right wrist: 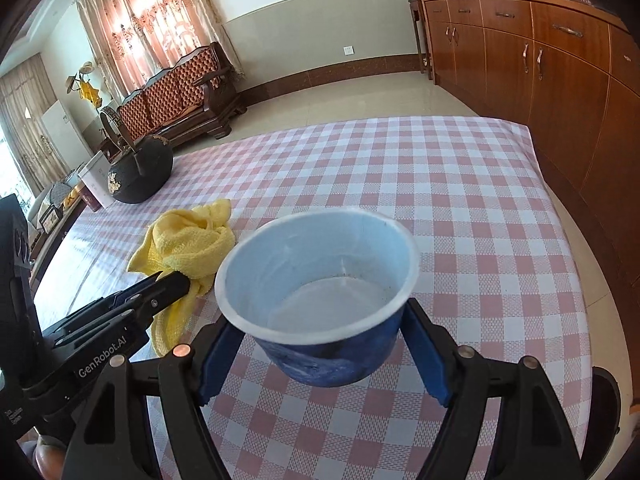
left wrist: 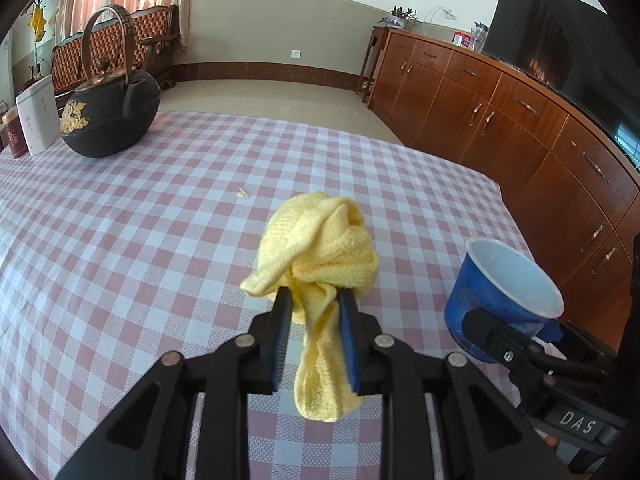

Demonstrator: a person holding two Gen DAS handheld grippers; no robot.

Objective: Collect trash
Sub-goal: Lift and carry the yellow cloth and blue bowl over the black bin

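My left gripper (left wrist: 314,294) is shut on a bunched yellow cloth (left wrist: 320,248), held just above the checked tablecloth (left wrist: 140,240). The cloth (right wrist: 188,240) and the left gripper (right wrist: 176,280) also show in the right wrist view. My right gripper (right wrist: 324,320) is shut on a blue paper cup (right wrist: 320,280) with a white, empty inside, tilted toward the camera. The cup (left wrist: 500,292) sits right of the cloth in the left wrist view. A small pale scrap (left wrist: 242,192) lies on the tablecloth beyond the cloth.
A black iron kettle (left wrist: 108,116) with a gold flower stands at the far left, with a white box (left wrist: 38,114) and a red tin (left wrist: 14,136) beside it. Wooden cabinets (left wrist: 520,128) run along the right. The table's right edge (right wrist: 560,220) is close.
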